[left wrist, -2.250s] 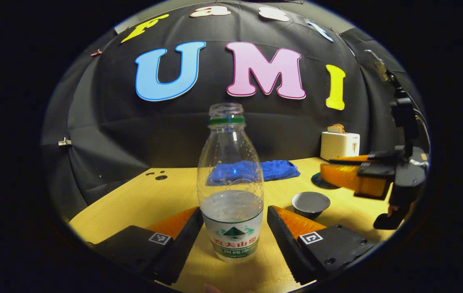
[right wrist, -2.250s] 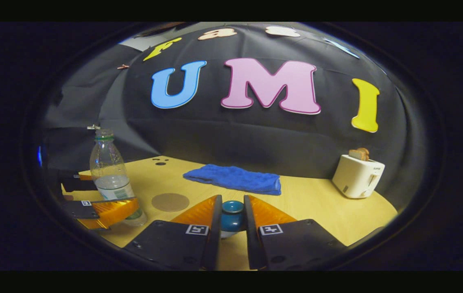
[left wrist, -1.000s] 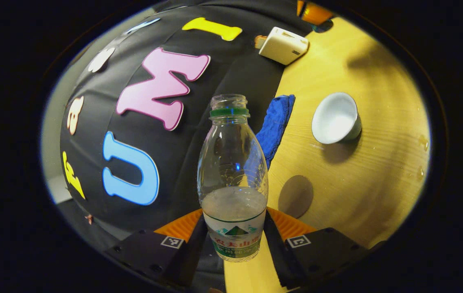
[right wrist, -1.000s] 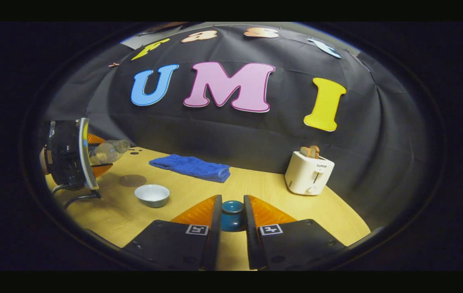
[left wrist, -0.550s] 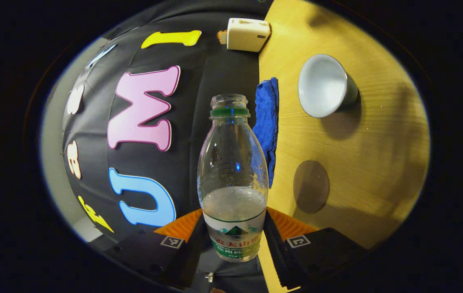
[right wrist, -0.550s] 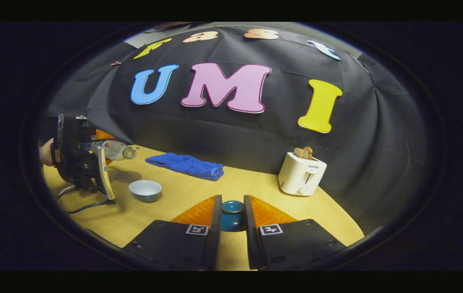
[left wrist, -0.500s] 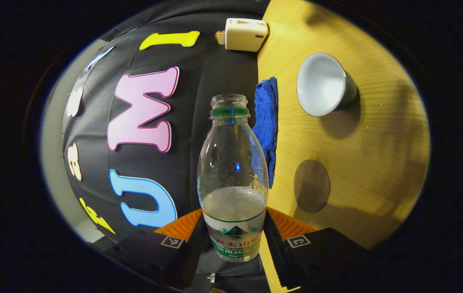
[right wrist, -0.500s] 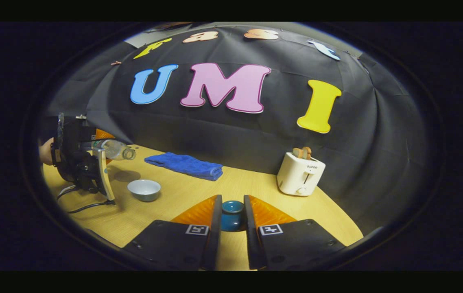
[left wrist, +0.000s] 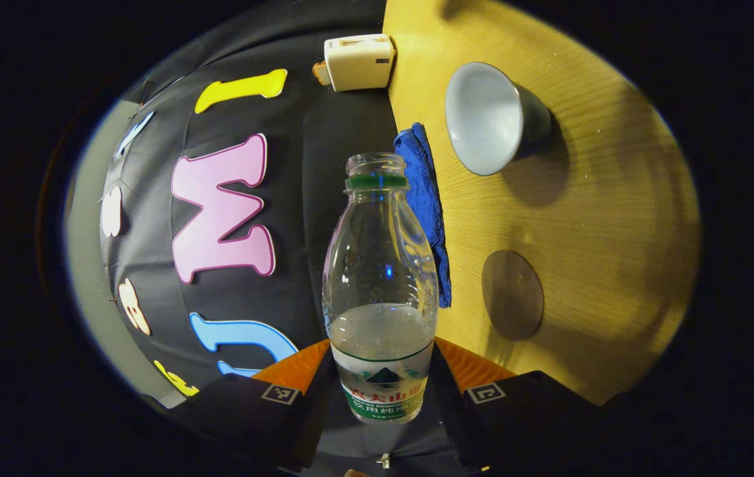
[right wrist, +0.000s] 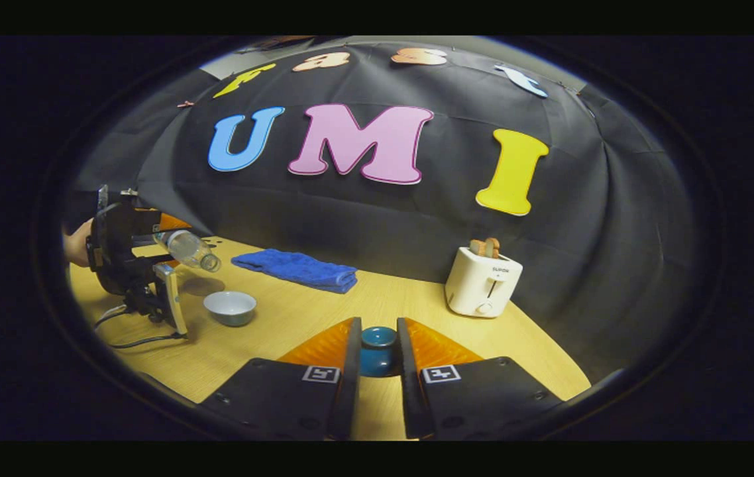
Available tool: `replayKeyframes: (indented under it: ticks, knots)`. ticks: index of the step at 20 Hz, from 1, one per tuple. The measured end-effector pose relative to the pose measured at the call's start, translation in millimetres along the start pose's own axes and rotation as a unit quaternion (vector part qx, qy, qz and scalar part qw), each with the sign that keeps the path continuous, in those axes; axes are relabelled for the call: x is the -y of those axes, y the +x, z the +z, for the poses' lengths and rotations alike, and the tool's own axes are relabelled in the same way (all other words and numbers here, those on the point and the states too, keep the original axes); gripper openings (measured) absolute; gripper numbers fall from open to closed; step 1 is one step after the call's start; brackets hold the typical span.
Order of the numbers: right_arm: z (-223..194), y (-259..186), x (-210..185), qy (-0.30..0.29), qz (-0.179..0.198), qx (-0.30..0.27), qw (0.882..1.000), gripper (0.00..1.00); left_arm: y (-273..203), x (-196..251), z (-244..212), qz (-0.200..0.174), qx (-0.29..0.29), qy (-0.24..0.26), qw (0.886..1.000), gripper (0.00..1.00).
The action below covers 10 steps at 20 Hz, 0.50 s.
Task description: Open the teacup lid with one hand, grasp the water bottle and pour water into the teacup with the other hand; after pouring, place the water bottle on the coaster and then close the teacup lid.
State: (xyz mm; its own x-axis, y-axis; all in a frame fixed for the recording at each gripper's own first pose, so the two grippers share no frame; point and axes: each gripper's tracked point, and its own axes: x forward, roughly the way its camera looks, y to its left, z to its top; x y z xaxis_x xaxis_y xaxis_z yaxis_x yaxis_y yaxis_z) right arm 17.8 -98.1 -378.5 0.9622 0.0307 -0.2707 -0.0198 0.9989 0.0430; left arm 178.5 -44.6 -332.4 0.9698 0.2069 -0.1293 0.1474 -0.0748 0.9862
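The clear plastic water bottle (left wrist: 380, 291) is clamped between the left gripper (left wrist: 380, 397) jaws, tipped mouth-down above the open white teacup (right wrist: 230, 307). The blue round teacup lid (right wrist: 377, 351) is pinched between the closed right gripper (right wrist: 377, 371) jaws, just above the yellow wooden table (right wrist: 417, 305).

1. In the right gripper view, the cup (right wrist: 230, 308) stands on the bench (right wrist: 297, 311) at the left, the towel (right wrist: 294, 268) behind it by the wall.
2. The toaster (right wrist: 482, 281) stands on the bench, right of the towel, well apart from it.
3. The bottle (right wrist: 186, 248) hangs tilted above the cup, mouth toward it.
4. In the left gripper view, the coaster (left wrist: 513, 295) lies on the bench near the cup (left wrist: 489, 116), apart from it.
5. The lid (right wrist: 377, 351) sits between the right tool's (right wrist: 377, 361) fingers.
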Motion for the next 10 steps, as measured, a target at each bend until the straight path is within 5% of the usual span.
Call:
replayKeyframes:
  ticks: [5,10]
  knots:
    - [-1.3,-0.1,1.2,-0.001,-0.003,-0.001,1.000,0.26,3.0,3.5,1.1,0.000,0.005,0.013,1.000,0.77]
    - [0.0,-0.5,1.1,-0.004,-0.003,0.002,1.000,0.35,4.6,3.4,1.6,0.001,0.007,0.023,1.000,0.77]
